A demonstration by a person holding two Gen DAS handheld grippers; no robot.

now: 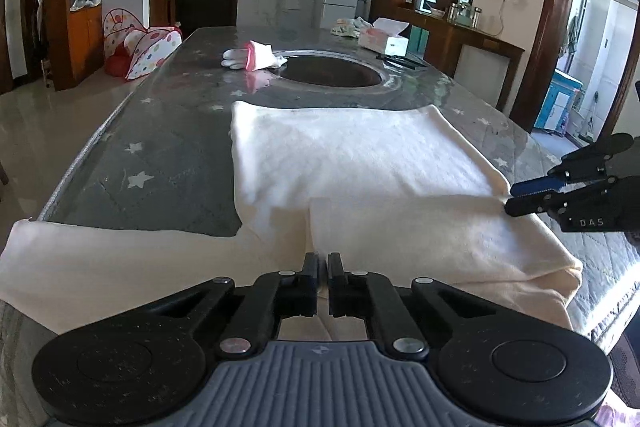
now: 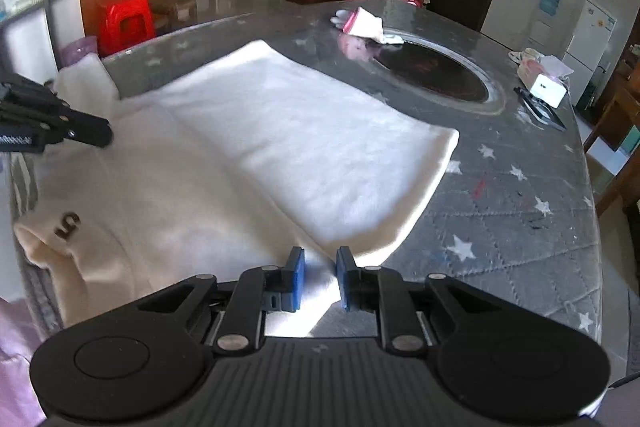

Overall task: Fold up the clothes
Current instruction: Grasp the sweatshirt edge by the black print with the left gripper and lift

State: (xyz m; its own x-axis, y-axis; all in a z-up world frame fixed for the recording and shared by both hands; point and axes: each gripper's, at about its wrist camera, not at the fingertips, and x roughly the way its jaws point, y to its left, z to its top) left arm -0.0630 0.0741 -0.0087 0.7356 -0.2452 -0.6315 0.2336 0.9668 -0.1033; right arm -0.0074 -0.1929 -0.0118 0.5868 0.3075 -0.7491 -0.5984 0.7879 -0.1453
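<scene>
Cream fleece garment [image 1: 360,155] lies flat on the grey star-quilted table [image 1: 160,155], near side. Left gripper [image 1: 323,263] is clenched on its near hem; right gripper [image 2: 320,263] pinches a corner fold. Next: lift both edges together toward the far hem.

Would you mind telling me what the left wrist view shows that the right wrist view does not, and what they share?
Only the left wrist view shows a sleeve spread toward the table's near-left edge. Only the right wrist view shows the small dark logo on the garment and a red stool. Both show the cream garment on the star-patterned table, the gloves, the tissue box, the left gripper and the right gripper.
</scene>
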